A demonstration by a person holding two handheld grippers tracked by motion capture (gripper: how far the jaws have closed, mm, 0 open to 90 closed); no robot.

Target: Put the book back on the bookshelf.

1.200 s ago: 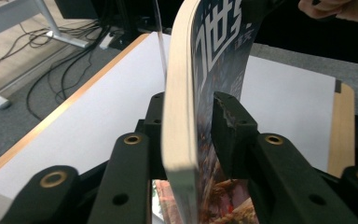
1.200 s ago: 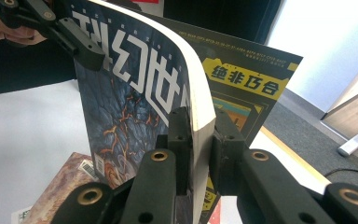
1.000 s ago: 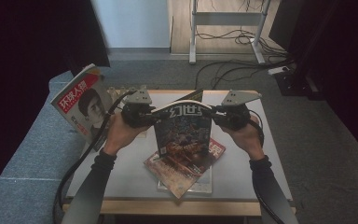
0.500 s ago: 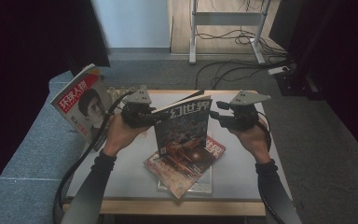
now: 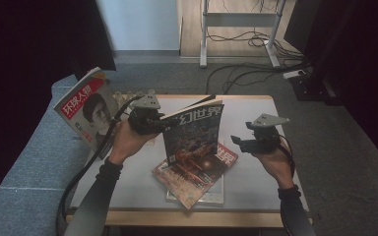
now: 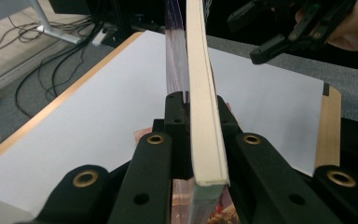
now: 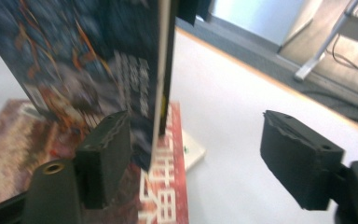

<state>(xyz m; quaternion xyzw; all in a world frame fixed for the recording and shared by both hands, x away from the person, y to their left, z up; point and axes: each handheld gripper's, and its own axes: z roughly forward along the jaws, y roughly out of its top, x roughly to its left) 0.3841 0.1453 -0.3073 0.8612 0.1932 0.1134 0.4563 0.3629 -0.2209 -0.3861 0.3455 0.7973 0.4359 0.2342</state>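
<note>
Dark magazine (image 5: 193, 132) edge clamped, left gripper (image 5: 150, 120); right gripper (image 5: 248, 142) clear

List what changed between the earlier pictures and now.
The right hand-held gripper has just been opening: it let go of the magazine and dropped away to the right, nothing between its jaws. Unchanged: the left hand-held gripper stays shut on the upright magazine, over the stack.

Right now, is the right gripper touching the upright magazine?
Apart. In the high view the right gripper stands clear of the upright magazine, grey table between them; its jaws have just been opening, nothing between them.
</note>
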